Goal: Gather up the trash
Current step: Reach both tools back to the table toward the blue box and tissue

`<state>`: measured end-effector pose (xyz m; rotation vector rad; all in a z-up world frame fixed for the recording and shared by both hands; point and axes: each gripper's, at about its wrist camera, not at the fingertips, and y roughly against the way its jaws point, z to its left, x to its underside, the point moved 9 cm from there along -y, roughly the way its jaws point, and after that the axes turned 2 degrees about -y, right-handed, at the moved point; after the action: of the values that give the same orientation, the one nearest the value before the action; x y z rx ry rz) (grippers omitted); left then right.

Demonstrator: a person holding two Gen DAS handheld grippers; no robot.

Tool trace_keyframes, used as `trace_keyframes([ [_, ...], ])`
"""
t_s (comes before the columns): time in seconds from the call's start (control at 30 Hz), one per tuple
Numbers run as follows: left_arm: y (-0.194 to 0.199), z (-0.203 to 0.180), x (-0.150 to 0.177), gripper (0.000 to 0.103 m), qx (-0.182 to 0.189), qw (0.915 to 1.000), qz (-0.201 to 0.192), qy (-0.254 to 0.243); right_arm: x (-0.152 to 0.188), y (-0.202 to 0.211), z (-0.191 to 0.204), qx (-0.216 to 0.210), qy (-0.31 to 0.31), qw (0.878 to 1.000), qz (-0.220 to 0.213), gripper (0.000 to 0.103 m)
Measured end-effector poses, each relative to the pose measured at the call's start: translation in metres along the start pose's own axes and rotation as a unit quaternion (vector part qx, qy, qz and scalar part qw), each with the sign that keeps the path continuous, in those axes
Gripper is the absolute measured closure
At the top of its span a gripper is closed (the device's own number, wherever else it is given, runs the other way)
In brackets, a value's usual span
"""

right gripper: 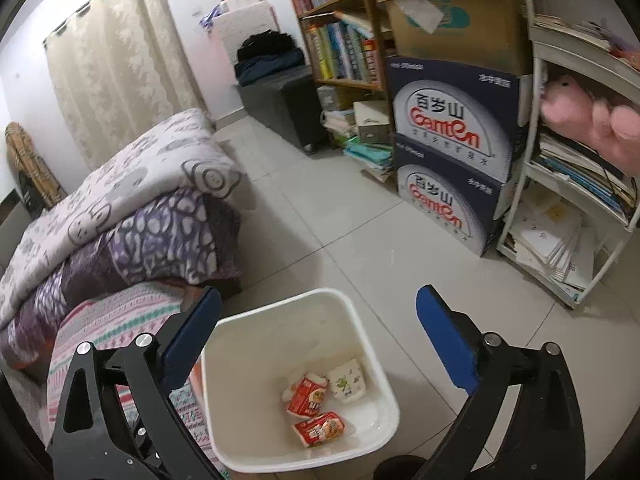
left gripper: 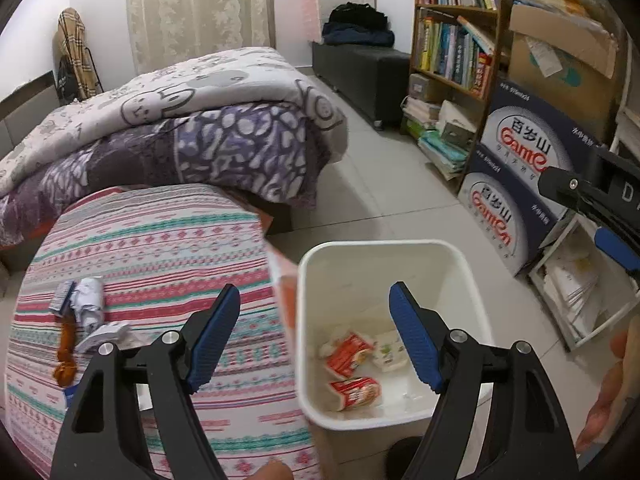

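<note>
Remaining trash: crumpled white paper wads [left gripper: 90, 304] plus an orange peel strip [left gripper: 66, 354] on the striped bedspread [left gripper: 160, 240], left of and just beside the left gripper [left gripper: 314, 336]. Peel runs lengthwise away from camera. Left arm is nearer. Both grippers' jaws spread, empty; right gripper [right gripper: 318, 340] hovers over the white plastic bin [right gripper: 280, 312], which holds glossy wrappers [right gripper: 316, 412].
</note>
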<state>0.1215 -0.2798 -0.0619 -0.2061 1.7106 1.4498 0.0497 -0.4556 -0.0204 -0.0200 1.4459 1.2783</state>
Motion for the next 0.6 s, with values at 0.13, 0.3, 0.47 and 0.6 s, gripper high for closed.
trace_keyframes([
  [0.13, 0.001, 0.027, 0.011, 0.026, -0.018, 0.9997, 0.013, -0.003, 0.013, -0.005, 0.021, -0.010, 0.017, 1.000, 0.019, 0.007],
  [0.3, 0.001, 0.059, 0.027, 0.025, -0.039, 0.9985, 0.038, -0.013, 0.027, -0.008, 0.045, -0.019, 0.037, 0.999, 0.034, 0.007],
  [0.47, -0.004, 0.084, 0.051, 0.023, -0.051, 0.9948, 0.078, -0.042, 0.044, -0.013, 0.070, -0.030, 0.062, 0.996, 0.055, 0.007],
  [0.6, -0.010, 0.107, 0.078, 0.022, -0.065, 0.9867, 0.118, -0.091, 0.059, -0.015, 0.093, -0.044, 0.081, 0.993, 0.072, 0.007],
])
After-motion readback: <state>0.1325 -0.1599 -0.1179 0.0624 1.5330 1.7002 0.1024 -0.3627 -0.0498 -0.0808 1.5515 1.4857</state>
